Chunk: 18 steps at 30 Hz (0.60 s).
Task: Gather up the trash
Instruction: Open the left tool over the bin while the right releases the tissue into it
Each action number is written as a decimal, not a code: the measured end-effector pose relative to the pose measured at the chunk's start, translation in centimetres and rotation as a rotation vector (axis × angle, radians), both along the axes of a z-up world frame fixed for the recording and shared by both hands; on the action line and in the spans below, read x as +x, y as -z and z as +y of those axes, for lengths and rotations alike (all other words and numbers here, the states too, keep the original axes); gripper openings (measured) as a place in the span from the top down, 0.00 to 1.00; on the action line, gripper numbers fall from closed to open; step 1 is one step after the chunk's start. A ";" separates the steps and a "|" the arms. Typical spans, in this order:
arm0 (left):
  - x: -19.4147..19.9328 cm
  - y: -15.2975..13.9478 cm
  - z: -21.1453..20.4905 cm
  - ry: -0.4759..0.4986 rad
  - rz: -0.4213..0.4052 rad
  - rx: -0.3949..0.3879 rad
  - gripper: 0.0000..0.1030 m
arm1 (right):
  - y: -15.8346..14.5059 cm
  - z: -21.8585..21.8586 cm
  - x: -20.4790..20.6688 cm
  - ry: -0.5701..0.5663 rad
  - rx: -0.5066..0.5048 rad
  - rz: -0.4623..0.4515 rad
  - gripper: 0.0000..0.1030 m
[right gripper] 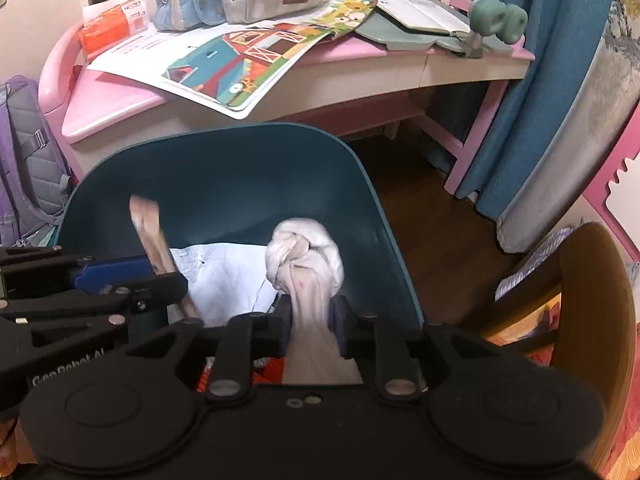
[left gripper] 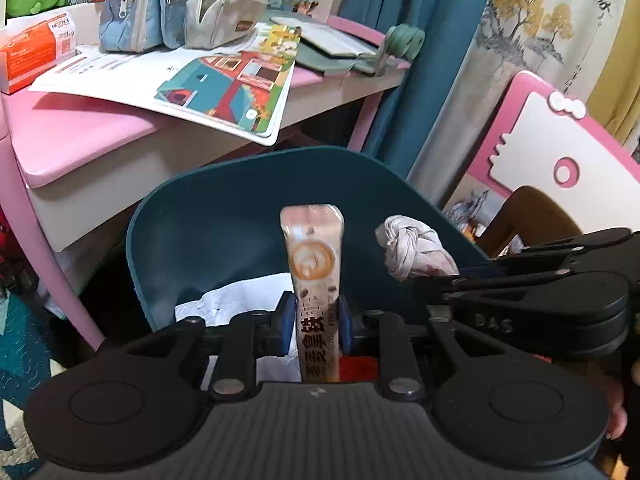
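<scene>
Left gripper [left gripper: 316, 322] over dark teal bin [left gripper: 208, 224], blue pads hugging coffee sachet [left gripper: 314, 256]. Sachet long axis runs along fingers, far end sticking out over bin. Right gripper [right gripper: 310, 322] beside it, pads against knotted white bag [right gripper: 304, 256], knot end pointing forward. Both sit inside bin rim, white paper [right gripper: 224, 276] below. Pink desk [left gripper: 76, 140] close behind bin; wood floor [right gripper: 440, 216] open right.

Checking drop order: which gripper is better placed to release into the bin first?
Probably right: its knotted bag hangs over the bin middle. The left gripper holds its coffee sachet upright between the pads, nearer the bin's side.
</scene>
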<state>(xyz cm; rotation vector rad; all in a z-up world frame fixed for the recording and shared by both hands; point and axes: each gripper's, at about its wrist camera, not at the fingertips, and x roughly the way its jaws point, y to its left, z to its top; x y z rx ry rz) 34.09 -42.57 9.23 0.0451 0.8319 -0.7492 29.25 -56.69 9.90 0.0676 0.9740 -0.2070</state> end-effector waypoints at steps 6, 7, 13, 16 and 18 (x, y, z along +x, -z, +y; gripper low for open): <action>-0.5 -0.6 0.2 0.010 -0.010 -0.019 0.56 | -0.8 0.1 -1.3 0.010 0.005 -0.030 0.63; -0.8 -0.9 0.3 0.001 -0.019 -0.021 0.46 | -1.1 0.1 -1.6 0.013 0.006 -0.038 0.62; -2.0 -2.8 2.1 -0.021 -0.052 -0.062 0.32 | -3.0 1.0 -4.5 -0.006 0.016 -0.111 0.50; -3.0 -3.6 3.4 -0.034 -0.074 -0.074 0.26 | -4.1 1.9 -6.2 -0.025 0.023 -0.159 0.44; -3.8 -4.2 4.3 -0.036 -0.087 -0.081 0.25 | -4.7 2.5 -7.3 -0.037 0.027 -0.187 0.42</action>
